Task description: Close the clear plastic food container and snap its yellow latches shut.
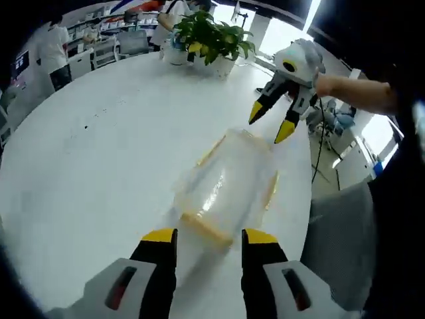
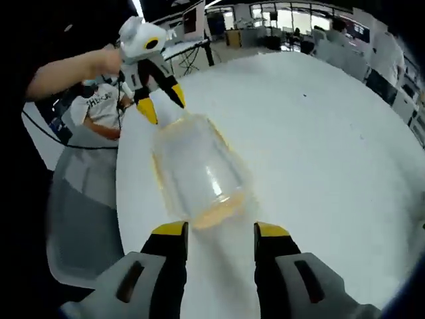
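Container (image 1: 229,189) lies on white table (image 1: 99,153), lid seemingly down, yellow latches (image 1: 206,226) unsnapped. Left gripper (image 1: 209,240) and right gripper (image 2: 219,234) gape at container's opposite ends, empty. Advice: brace one end, press latch flat.

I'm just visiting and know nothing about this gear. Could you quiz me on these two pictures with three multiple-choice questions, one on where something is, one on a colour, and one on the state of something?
1. Where does the clear plastic container sit?
A. On the white table, between the two grippers
B. On a chair
C. Inside the plant pot

2. What colour are the container's latches?
A. Blue
B. Yellow
C. Red

3. How are the jaws of the left gripper and right gripper?
A. Both clamped on the container
B. One holds the potted plant
C. Both open, holding nothing

Answers: 1 A, a gripper faces it from each end. 2 B, yellowish strips line its edges. 3 C, a gap shows between each pair.
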A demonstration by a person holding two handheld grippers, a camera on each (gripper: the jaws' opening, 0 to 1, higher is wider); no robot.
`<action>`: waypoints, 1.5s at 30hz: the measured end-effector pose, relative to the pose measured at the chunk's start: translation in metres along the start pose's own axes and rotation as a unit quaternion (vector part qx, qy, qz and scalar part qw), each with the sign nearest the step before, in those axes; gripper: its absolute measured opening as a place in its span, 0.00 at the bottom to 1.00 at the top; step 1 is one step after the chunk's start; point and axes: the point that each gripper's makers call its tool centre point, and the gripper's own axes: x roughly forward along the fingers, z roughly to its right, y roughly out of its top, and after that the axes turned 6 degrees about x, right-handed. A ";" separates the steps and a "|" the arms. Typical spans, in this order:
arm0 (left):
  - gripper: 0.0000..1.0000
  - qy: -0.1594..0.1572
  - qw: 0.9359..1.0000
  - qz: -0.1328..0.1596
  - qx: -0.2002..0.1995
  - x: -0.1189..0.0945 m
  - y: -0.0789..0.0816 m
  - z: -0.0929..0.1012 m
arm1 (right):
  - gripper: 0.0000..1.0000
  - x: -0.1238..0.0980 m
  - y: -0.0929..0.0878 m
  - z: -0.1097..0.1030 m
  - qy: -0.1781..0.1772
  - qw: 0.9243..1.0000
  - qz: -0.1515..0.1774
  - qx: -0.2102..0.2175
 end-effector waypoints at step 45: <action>0.16 0.061 0.952 0.091 -0.286 0.030 -0.008 0.005 | 0.17 0.030 -0.005 -0.014 0.002 0.992 0.009 0.128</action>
